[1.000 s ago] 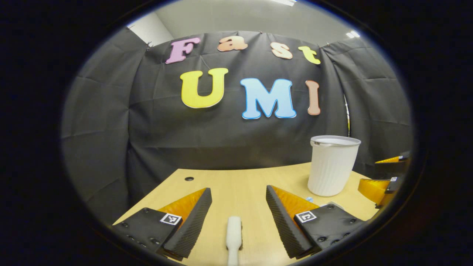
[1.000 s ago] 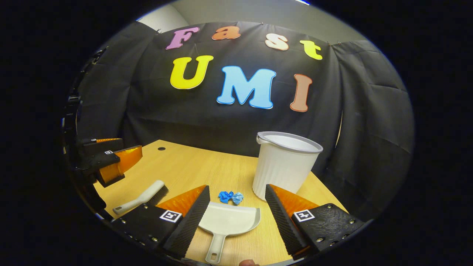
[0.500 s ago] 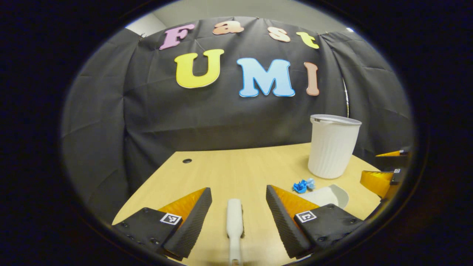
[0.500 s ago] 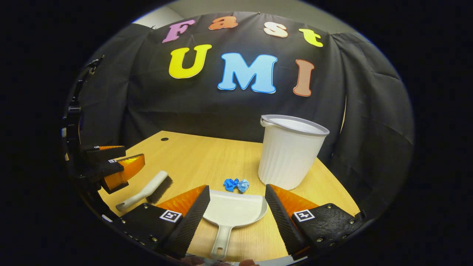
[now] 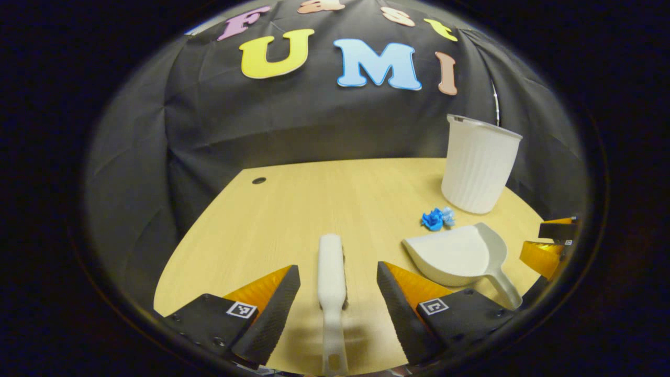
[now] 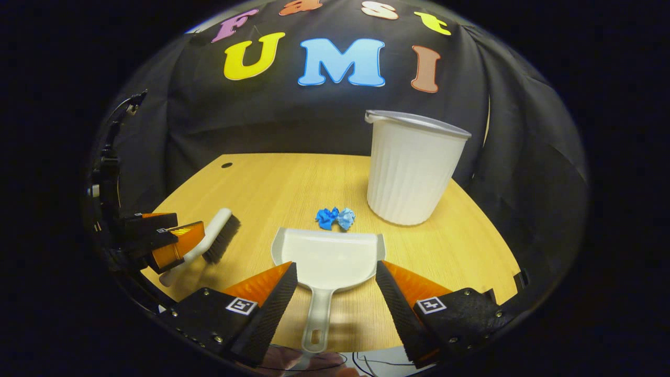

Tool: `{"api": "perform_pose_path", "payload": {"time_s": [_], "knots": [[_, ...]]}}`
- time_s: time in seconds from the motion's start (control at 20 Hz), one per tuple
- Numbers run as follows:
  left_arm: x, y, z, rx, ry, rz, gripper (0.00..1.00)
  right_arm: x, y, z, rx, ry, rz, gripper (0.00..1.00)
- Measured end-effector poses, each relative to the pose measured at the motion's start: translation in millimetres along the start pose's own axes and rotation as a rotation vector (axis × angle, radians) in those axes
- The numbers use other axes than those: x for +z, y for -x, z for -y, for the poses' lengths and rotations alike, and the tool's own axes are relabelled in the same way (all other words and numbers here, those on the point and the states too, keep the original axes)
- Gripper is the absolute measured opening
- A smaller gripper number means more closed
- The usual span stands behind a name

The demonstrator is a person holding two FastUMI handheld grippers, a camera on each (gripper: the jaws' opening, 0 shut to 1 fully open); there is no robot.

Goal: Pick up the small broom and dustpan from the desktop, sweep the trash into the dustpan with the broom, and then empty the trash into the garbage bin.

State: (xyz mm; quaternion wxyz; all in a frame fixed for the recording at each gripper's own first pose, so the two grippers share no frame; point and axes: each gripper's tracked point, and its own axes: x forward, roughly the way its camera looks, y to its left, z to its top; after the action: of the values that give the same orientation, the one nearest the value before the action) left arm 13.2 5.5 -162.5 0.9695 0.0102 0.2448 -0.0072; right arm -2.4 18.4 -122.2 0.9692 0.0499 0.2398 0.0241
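We hold both hand-held grippers wide open, empty: left [image 5: 338, 303] straddles broom [image 5: 332, 272] handle, right [image 6: 336, 298] straddles dustpan [image 6: 328, 257] handle, trash [image 6: 335, 217] at pan's 12 o'clock, ready for sweeping.

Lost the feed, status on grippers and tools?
Left gripper open, straddling broom. Right gripper open over dustpan handle. Blue trash between dustpan and bin. Nothing blocking.

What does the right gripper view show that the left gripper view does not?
The right gripper view gives the broom side-on with dark bristles, and the dustpan handle inside the open right gripper. The left gripper view gives the broom from above, inside the open left gripper. Both share the blue trash and the white bin.
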Motion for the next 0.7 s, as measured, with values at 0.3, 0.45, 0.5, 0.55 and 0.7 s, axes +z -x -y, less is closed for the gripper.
{"api": "perform_pose_path", "payload": {"time_s": [0.3,0.45,0.5,0.55,0.7], "knots": [[-34.7,-29.3,-5.2,0.005,-0.015,-0.139,0.97,-36.9,-9.0,-5.2,0.006,-0.032,-0.145,0.95],[-46.1,-43.1,-5.4,-0.006,-0.029,-0.187,1.0,-55.1,-23.7,-5.9,-0.005,-0.027,-0.231,0.95],[-48.6,-48.0,-5.2,-0.013,-0.027,-0.205,0.93,-61.0,-27.3,-6.4,-0.006,-0.022,-0.265,0.95],[-51.4,-52.3,-3.5,-0.022,-0.024,-0.225,0.95,-65.1,-32.0,-7.7,-0.004,-0.018,-0.294,0.95],[-57.9,-66.7,-2.1,-0.036,-0.027,-0.26,0.97,-72.4,-43.4,-9.0,0.0,-0.016,-0.354,0.95]]}}
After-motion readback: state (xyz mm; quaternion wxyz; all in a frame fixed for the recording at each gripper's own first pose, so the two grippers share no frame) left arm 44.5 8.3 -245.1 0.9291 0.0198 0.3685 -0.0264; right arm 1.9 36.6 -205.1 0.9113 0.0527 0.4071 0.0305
